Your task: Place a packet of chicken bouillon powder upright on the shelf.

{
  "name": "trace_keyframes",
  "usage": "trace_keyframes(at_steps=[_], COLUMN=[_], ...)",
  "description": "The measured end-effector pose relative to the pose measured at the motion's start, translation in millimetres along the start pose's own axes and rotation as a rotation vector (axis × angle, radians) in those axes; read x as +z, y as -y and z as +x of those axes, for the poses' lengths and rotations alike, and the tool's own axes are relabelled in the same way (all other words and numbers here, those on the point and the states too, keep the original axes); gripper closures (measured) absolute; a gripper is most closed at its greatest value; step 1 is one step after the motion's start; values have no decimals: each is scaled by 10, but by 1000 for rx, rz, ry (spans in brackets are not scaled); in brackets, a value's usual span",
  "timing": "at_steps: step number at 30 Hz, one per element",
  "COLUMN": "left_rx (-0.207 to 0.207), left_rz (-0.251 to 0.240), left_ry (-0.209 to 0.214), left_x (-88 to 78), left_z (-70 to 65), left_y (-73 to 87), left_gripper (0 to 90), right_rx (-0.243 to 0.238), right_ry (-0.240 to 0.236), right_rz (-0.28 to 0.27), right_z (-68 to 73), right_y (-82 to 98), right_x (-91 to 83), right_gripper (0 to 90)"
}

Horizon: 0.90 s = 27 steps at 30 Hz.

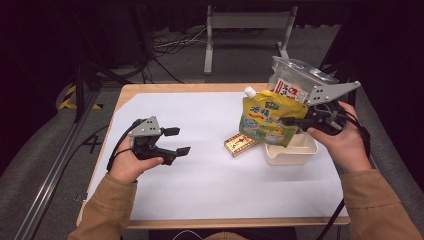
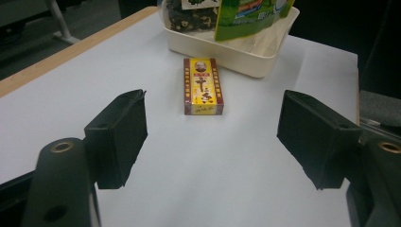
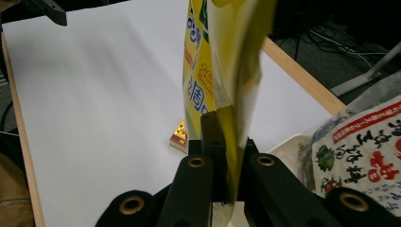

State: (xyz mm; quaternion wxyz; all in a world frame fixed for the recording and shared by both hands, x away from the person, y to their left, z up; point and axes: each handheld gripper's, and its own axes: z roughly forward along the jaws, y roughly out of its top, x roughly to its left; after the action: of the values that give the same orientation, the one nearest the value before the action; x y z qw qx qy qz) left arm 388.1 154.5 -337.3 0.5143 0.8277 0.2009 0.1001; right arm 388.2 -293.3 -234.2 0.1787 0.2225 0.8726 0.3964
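Note:
My right gripper point(image 1: 296, 121) is shut on the edge of a yellow spout pouch point(image 1: 267, 117) with a white cap, holding it upright above a cream tray point(image 1: 306, 152). In the right gripper view the pouch point(image 3: 222, 61) is pinched between the black jaws point(image 3: 222, 137). A small red and yellow box point(image 1: 241, 144) lies flat on the white table just left of the tray. My left gripper point(image 1: 176, 141) stands open over the table's left part, pointing at the box point(image 2: 203, 87), with nothing between its jaws point(image 2: 210, 137).
A clear snack bag with a red and white label point(image 1: 290, 87) leans at the tray's far side, seen also in the right gripper view point(image 3: 364, 146). The tray's wall point(image 2: 222, 52) is just beyond the box. The wooden table edge point(image 1: 190, 87) runs along the back.

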Motion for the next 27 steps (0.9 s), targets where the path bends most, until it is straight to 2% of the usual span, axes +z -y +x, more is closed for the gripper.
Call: trace_keyframes(at_steps=[15, 27], left_rx=[-2, -3], left_rz=[-1, 5], left_ry=[-2, -1], left_x=[11, 26], left_z=[13, 24], left_y=[15, 24], left_gripper=[242, 241], right_rx=[-1, 3], right_ry=[50, 60], right_rz=[-1, 4], right_z=[-251, -398], right_y=[150, 264], right_x=[-168, -235], right_gripper=[900, 900])
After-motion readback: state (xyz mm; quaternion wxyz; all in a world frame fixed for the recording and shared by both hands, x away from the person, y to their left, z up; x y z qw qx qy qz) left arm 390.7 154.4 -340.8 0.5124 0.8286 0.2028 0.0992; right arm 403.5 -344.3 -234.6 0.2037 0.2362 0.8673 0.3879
